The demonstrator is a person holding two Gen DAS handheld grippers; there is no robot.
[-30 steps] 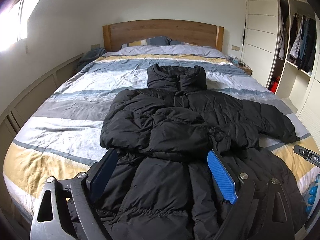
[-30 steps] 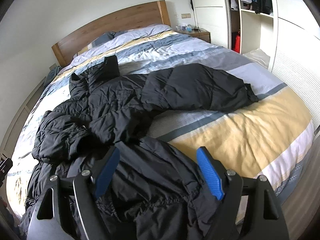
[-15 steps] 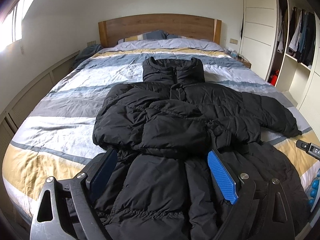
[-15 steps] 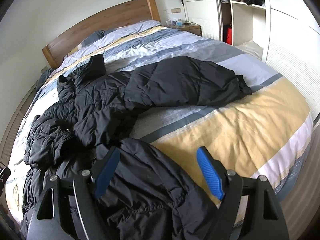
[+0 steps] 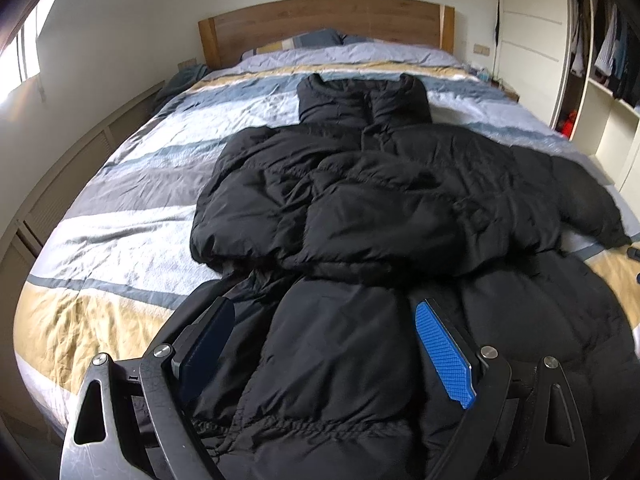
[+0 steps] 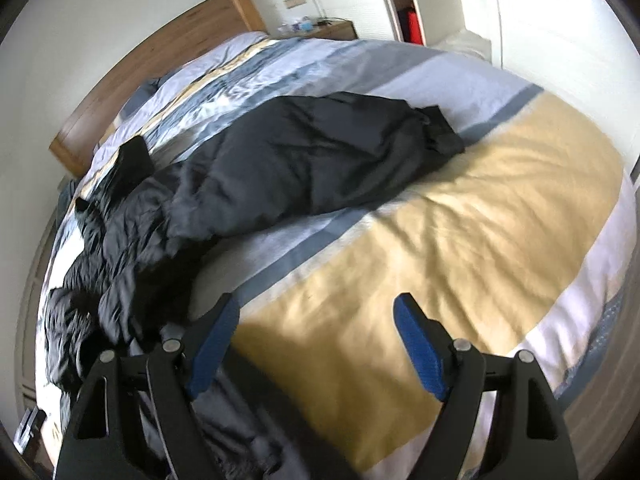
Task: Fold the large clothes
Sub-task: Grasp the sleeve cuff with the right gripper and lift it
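Note:
A large black puffer jacket (image 5: 360, 216) lies face up on the striped bed, collar toward the headboard. Its left sleeve is folded across the chest; its right sleeve (image 6: 320, 152) stretches out to the side. My left gripper (image 5: 324, 332) is open and empty, low over the jacket's hem near the foot of the bed. My right gripper (image 6: 316, 328) is open and empty, over the yellow stripe of the bedding to the right of the jacket's hem (image 6: 120, 312), short of the outstretched sleeve.
The bed (image 5: 100, 216) has a wooden headboard (image 5: 320, 20) and pillows at the far end. A wall panel runs along the left. An open wardrobe (image 5: 600, 60) and a bedside table (image 6: 324, 30) stand on the right.
The right gripper has swung right, off the jacket's hem and over the bare yellow bedding, toward the outstretched sleeve. The left gripper has shifted slightly forward over the hem.

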